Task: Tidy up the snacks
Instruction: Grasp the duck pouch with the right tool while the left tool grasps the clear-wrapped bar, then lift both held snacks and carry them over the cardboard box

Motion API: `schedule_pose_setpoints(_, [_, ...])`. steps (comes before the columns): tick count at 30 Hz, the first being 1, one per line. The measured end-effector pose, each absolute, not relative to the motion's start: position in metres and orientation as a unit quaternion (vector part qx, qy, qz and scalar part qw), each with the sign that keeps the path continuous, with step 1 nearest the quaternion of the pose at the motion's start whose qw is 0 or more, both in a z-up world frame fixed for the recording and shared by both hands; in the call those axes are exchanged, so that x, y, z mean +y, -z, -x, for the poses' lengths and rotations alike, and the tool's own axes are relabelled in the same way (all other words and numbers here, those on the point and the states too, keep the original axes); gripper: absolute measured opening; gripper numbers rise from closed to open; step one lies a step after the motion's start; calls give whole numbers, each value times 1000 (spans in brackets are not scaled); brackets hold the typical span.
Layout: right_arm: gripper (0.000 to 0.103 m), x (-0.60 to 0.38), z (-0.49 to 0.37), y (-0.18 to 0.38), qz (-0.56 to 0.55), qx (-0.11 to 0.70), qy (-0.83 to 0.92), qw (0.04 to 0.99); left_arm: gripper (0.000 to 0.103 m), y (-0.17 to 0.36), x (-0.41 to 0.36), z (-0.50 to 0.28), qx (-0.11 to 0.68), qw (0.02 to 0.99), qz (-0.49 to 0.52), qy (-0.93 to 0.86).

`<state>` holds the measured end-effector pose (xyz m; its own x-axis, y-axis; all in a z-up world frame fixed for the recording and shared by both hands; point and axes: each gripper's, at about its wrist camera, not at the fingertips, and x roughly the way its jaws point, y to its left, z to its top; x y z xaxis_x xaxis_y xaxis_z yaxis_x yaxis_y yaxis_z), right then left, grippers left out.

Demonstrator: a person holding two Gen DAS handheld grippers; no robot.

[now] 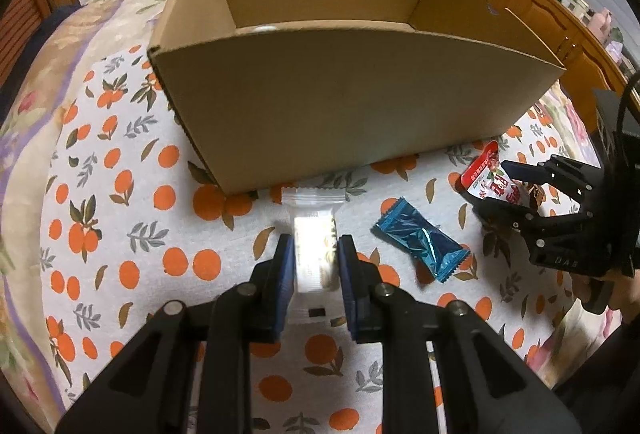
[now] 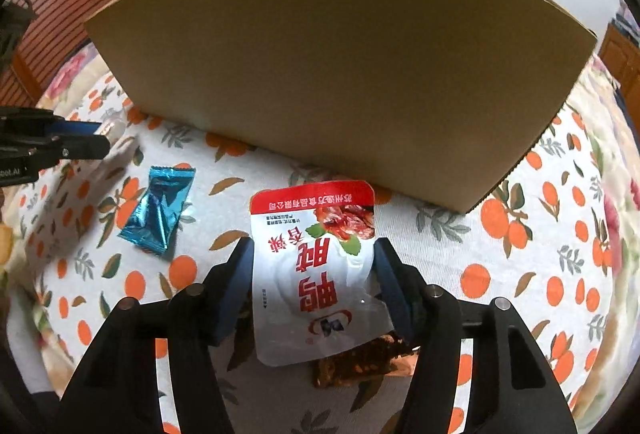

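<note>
Between our left gripper's (image 1: 313, 258) blue pads sits a clear-wrapped white snack (image 1: 313, 252), clamped on both sides just before the cardboard box (image 1: 340, 98). Further right, a blue foil packet (image 1: 420, 240) lies loose on the orange-print cloth (image 1: 120, 194). Our right gripper (image 2: 314, 266) straddles a red-and-white pouch (image 2: 316, 266); both pads meet its edges, gripping it above a brown wrapper (image 2: 360, 362).
</note>
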<state>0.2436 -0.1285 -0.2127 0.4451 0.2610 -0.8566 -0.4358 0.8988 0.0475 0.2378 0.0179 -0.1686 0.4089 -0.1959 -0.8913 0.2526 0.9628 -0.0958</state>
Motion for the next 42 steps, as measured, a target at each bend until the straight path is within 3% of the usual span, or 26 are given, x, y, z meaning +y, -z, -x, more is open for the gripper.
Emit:
schedule_pose_setpoints(14, [62,-133,-232,193,74,472,-224,850,20,135,12,-222,491,856,-32,157])
schedule_pose_setpoints(42, [62,-138,-209,88,52,360,-247,898,20,57,13,-209,393,907,-21,151])
